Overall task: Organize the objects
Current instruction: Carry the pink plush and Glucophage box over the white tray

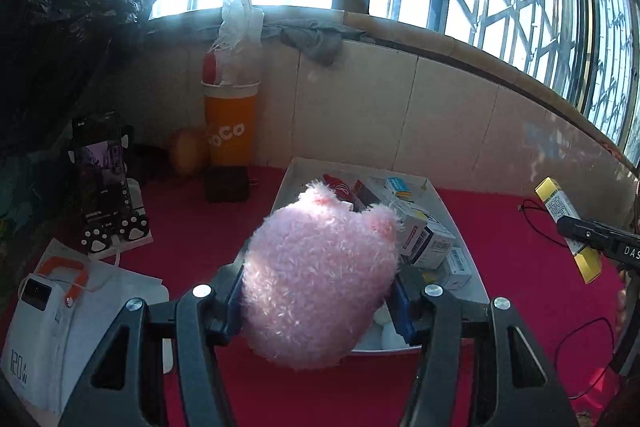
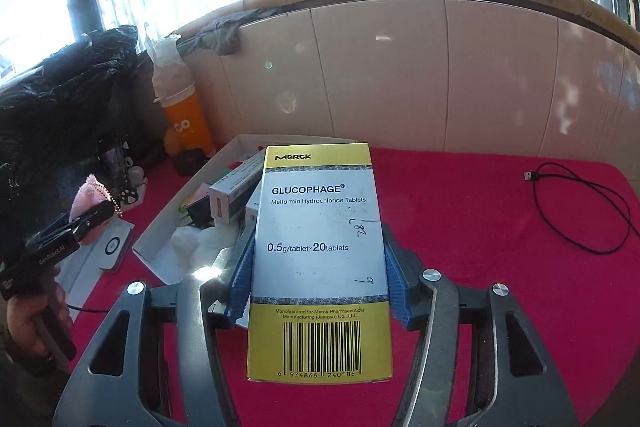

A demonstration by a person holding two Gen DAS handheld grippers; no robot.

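While the left gripper clamps one fluffy pink plush toy between its blue pads, the right gripper clamps one yellow-and-white Glucophage box flat between its own — so each claw is closed on a single item. One white tray sits on the red mat, near the tiled wall, and holds several small cartons, too overlapped to count exactly, plus some white wadding at its near end. The plush hangs over the tray's near left corner; the box is held just to the right of the tray, above the mat. In the right wrist view the left gripper reaches in from the left edge, tilted upward, a hand wrapped round its handle. On the mat lie one black USB cable well to the right, one orange cup by the wall, one phone on a paw-print stand, and one white power bank — all left of the tray except the cable.
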